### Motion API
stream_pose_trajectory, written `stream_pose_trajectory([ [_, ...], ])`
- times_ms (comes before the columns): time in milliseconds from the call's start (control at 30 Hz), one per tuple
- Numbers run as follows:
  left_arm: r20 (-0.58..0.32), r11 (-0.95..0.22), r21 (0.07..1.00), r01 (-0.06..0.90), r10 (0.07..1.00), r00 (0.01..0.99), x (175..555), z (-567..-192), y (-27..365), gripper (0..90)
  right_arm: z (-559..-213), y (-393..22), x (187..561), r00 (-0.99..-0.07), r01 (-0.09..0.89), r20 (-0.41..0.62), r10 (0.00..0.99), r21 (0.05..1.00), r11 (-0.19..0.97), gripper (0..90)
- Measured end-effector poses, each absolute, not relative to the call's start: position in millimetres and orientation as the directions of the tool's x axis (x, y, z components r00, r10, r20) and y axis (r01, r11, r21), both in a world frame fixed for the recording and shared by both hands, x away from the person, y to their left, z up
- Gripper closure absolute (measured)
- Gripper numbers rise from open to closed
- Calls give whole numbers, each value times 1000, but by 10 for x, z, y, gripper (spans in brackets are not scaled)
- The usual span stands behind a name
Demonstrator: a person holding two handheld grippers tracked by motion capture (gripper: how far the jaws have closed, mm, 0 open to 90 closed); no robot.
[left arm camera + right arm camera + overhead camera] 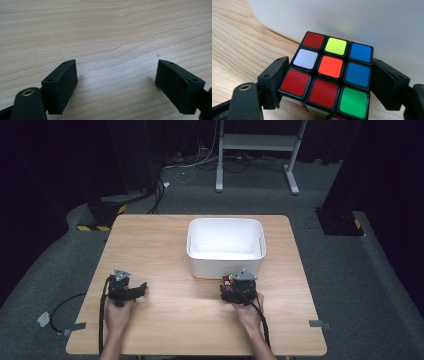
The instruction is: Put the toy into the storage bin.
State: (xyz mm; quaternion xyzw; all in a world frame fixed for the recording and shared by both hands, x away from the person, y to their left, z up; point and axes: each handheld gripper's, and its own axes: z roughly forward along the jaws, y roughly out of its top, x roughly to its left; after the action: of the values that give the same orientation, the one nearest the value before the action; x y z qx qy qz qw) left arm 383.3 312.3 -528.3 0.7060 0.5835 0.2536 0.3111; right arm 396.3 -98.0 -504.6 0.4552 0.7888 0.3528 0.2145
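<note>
Bin (225,251) white, nothing inside; right claw (329,77) grips cube (329,75); left claw (116,82) open.

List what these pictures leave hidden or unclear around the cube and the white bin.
- Puzzle cube: its underside and far faces are hidden in the right gripper view; in the high view the right hand-held gripper covers most of it.
- White bin: the right gripper view cuts off its rim, leaving only a blurred wall.
- Left hand-held gripper: its open jaws frame bare table; its body is cut off at the bottom edge.
</note>
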Motion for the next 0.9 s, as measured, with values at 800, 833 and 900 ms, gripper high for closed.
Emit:
stream_pose_trajectory([
  [800,-2,-128,735,666,982,190,3833,-5282,3122,180,-5024,-1059,3764,-576,464,-72,814,791,398,337],
  [833,-2,-128,735,666,982,190,3833,-5282,3121,180,-5021,-1062,3759,-575,467,-65,816,793,392,337],
  [900,-2,-127,735,666,982,190,3833,-5282,3121,180,-5012,-1076,3757,-577,469,-58,815,793,389,338],
])
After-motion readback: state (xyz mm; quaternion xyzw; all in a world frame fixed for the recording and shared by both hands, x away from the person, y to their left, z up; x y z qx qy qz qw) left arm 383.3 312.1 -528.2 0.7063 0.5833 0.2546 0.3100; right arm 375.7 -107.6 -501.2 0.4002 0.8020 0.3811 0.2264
